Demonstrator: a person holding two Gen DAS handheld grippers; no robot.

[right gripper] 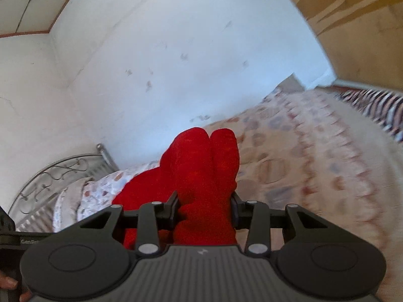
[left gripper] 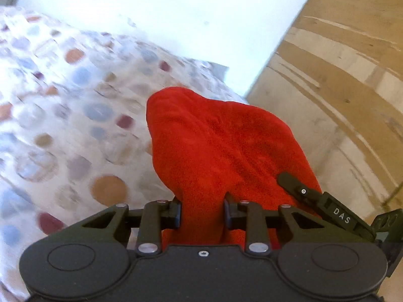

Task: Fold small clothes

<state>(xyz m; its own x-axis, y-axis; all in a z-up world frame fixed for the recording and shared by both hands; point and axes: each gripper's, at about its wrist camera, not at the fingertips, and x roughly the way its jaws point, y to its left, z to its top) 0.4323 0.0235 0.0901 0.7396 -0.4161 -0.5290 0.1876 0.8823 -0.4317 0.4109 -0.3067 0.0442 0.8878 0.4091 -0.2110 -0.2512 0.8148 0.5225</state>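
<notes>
A small red fleece garment (left gripper: 216, 141) hangs lifted above the bed. In the left wrist view my left gripper (left gripper: 202, 214) is shut on a bunched fold of it, the pads pressing the cloth from both sides. A black finger (left gripper: 293, 185) of the other gripper lies against the cloth at the right. In the right wrist view my right gripper (right gripper: 205, 210) is shut on another bunch of the red garment (right gripper: 201, 161), which bulges up ahead of the fingers and trails down to the left. The garment's overall shape is hidden by the bunching.
A bed with a dotted sheet (left gripper: 63, 115) lies below; the dotted sheet (right gripper: 302, 156) also fills the right wrist view. White wall (right gripper: 176, 50) behind. Wooden panelling (left gripper: 340, 88) at the right. A metal headboard (right gripper: 58, 173) at the left, striped fabric (right gripper: 377, 108) far right. A hand (right gripper: 10, 284) shows at the lower left.
</notes>
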